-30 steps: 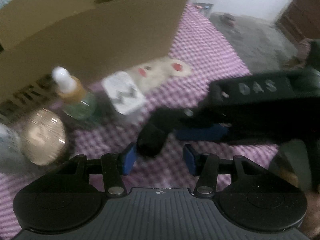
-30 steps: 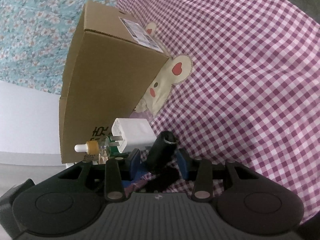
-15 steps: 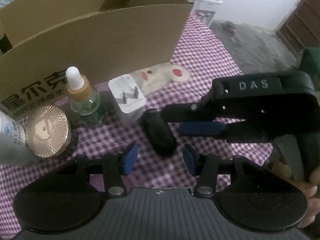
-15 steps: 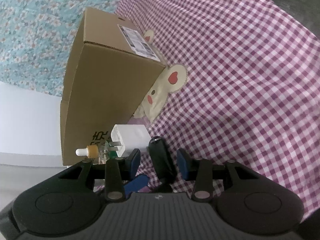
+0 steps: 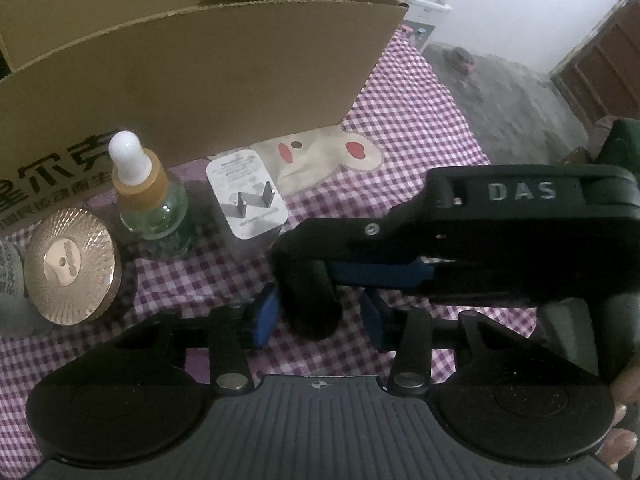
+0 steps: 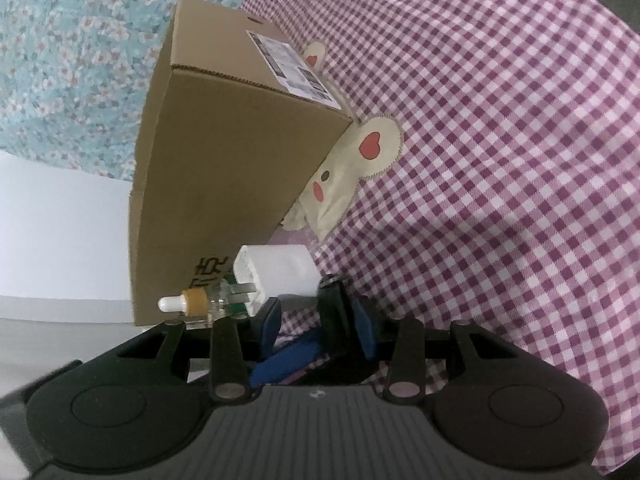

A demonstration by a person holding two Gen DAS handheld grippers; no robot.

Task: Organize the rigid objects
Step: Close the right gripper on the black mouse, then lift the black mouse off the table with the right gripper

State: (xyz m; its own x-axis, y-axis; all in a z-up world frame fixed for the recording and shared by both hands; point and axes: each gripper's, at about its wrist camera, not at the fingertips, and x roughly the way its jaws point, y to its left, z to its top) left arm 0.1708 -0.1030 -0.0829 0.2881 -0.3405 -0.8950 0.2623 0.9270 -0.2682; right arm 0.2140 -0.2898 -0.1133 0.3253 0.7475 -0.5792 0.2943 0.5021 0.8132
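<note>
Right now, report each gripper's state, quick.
Left gripper: closing, black object between its jaws, not yet clamped.
Right gripper: closing around the same black object, not yet clamped.

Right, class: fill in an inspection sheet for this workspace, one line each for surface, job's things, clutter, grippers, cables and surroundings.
Surface: checked cloth, purple and white, with a cream rabbit patch.
Job's things: open cardboard box; in front of it a gold lid, dropper bottle, white plug with prongs up, and a black object lying on the cloth.
Clutter: a grey container at the left edge, mostly cut off.
Grippers: left gripper and right gripper are both closing, each with the black object between its jaws; contact cannot be told.
Cables: nothing seen.
Surroundings: grey floor, wooden door, floral fabric.
</note>
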